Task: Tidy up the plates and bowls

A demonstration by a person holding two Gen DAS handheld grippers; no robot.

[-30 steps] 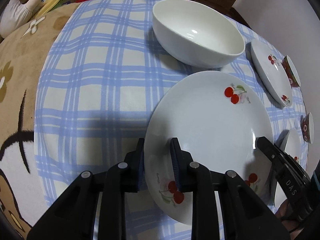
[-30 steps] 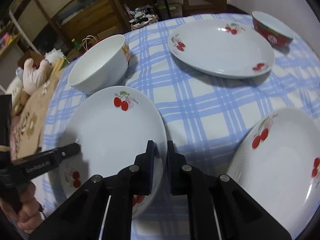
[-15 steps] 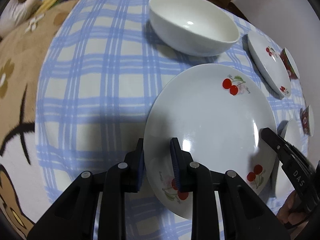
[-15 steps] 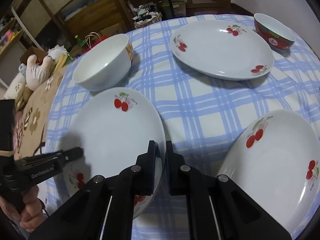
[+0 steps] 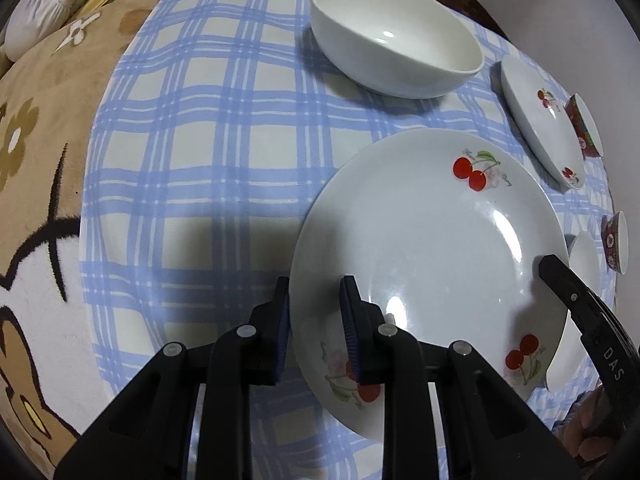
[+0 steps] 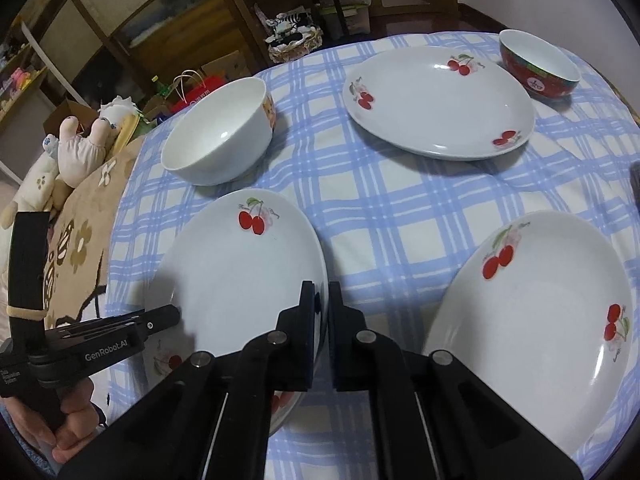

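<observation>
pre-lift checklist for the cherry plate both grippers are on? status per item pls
1. Right gripper shut on near cherry plate rim: ok.
2. Left gripper straddles the opposite rim, one finger outside, one inside: ok; pads pressing: cannot tell.
3. Near plate bare, nothing on it: ok.
4. White bowl apart from the near plate: ok.
5. Other two cherry plates lie apart on the checked cloth, free to stack on: ok.
6. Plate lifted off the cloth: cannot tell.
</observation>
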